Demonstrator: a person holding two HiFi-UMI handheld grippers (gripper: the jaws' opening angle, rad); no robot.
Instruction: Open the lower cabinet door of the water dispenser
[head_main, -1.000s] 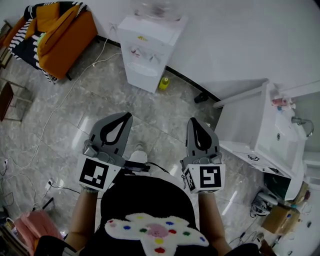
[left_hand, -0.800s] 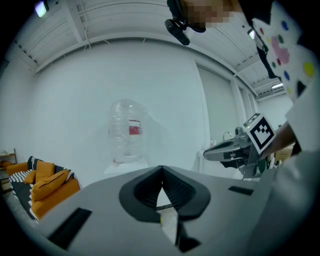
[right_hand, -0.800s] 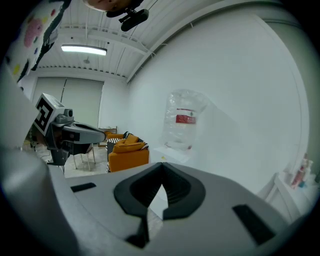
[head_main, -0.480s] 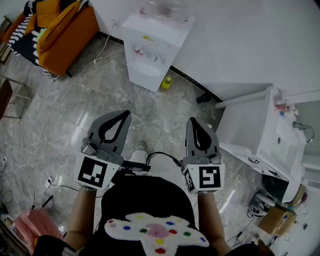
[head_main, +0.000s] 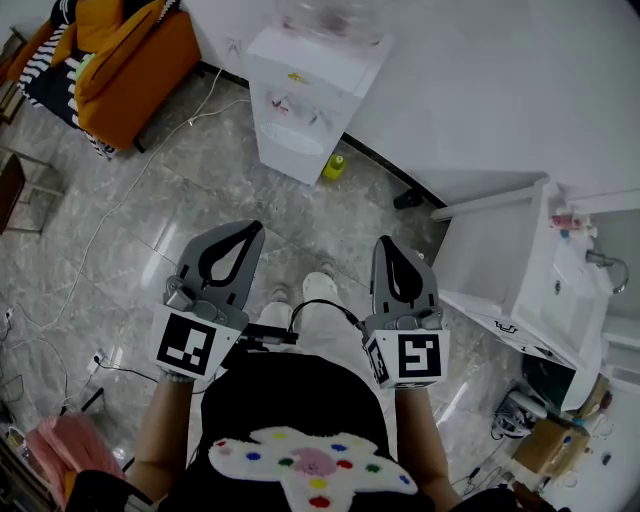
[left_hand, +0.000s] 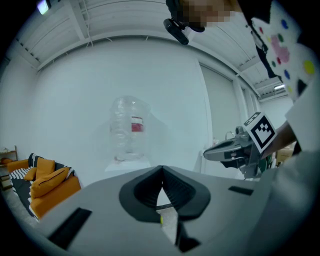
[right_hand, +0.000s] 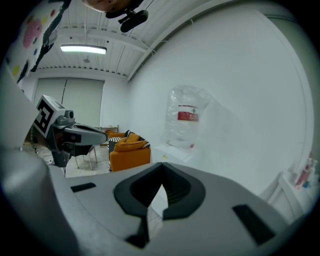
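Note:
The white water dispenser (head_main: 300, 95) stands against the far wall with a clear bottle (head_main: 330, 15) on top. Its lower cabinet door (head_main: 288, 152) faces me and looks closed. My left gripper (head_main: 255, 229) and right gripper (head_main: 385, 243) are held side by side over the floor, well short of the dispenser, both shut and empty. The left gripper view shows the bottle (left_hand: 129, 127) beyond the shut left gripper (left_hand: 161, 168). In the right gripper view the bottle (right_hand: 186, 117) and the dispenser top (right_hand: 172, 151) lie beyond the shut right gripper (right_hand: 162, 165).
An orange sofa (head_main: 120, 60) stands at the far left. A small yellow bottle (head_main: 333, 165) sits on the floor right of the dispenser. A white sink unit (head_main: 520, 260) fills the right side. Cables (head_main: 110, 210) run across the marble floor.
A second shoe has come forward under the grippers and the view has shifted slightly. Both grippers keep their pose and stay shut.

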